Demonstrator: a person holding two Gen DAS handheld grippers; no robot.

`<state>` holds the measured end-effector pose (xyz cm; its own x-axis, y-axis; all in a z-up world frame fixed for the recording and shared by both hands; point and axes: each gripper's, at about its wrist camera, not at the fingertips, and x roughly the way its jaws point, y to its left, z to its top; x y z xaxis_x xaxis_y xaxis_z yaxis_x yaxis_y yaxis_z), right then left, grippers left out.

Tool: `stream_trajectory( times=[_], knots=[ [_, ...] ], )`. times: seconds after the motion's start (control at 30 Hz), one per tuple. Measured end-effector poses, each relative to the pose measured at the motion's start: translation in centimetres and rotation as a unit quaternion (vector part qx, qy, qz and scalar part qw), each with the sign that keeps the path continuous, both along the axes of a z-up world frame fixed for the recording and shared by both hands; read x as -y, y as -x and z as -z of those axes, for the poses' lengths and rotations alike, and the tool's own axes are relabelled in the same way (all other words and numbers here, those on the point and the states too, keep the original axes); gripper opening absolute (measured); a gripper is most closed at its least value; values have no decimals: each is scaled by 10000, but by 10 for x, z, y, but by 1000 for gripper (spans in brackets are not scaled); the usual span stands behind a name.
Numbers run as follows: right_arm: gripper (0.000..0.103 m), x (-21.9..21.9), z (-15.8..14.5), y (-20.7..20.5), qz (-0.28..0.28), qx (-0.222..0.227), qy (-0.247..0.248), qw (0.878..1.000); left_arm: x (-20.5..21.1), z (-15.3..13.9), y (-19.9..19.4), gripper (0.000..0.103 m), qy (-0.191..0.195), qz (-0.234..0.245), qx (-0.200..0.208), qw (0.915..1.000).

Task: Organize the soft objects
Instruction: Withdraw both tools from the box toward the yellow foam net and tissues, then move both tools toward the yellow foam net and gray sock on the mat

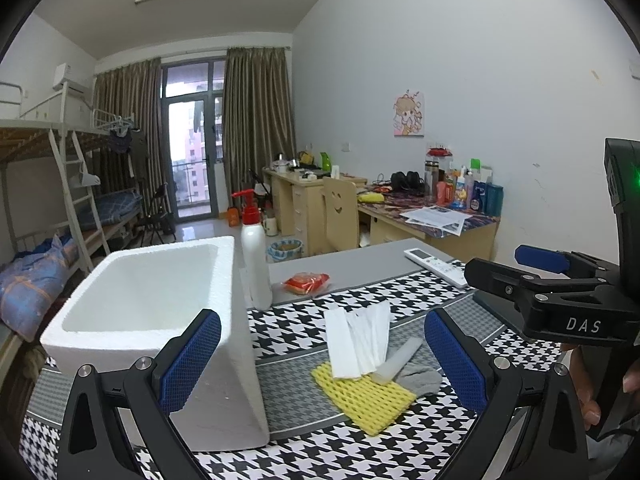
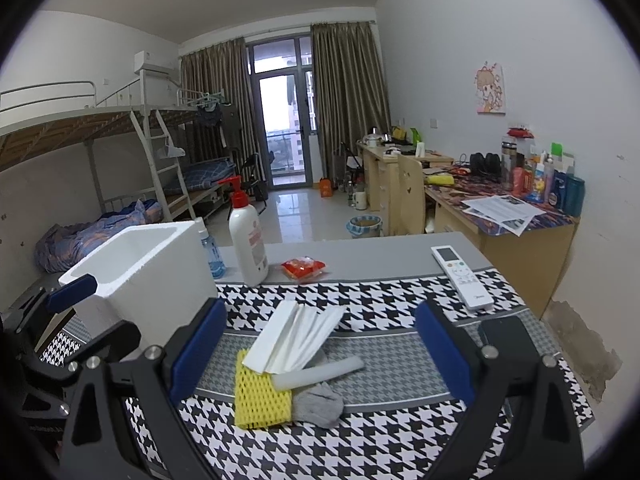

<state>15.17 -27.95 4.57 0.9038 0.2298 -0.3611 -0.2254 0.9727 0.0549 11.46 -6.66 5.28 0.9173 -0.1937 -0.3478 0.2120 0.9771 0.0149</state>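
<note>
On the table: pump bottle (image 2: 247,240), red snack packet (image 2: 303,268), remote control (image 2: 462,276), black phone (image 2: 508,340). Behind: bunk bed (image 2: 100,140), cluttered desk (image 2: 516,208).

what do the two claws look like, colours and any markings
Both are black plastic frames with silver screws and two fingers faced with blue textured pads. The left claw and right claw look alike. Seen from the left view, the right one carries white "DAS" lettering and a green light on its handle.
</note>
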Motion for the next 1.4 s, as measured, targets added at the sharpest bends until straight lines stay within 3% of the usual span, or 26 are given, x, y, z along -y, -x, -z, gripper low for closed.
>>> stream_trajectory(
  times=[1.4],
  knots=[
    [97, 25, 47, -3, 392, -508, 163, 9978, 34, 58, -14, 102, -320, 245, -798, 9960]
  ],
)
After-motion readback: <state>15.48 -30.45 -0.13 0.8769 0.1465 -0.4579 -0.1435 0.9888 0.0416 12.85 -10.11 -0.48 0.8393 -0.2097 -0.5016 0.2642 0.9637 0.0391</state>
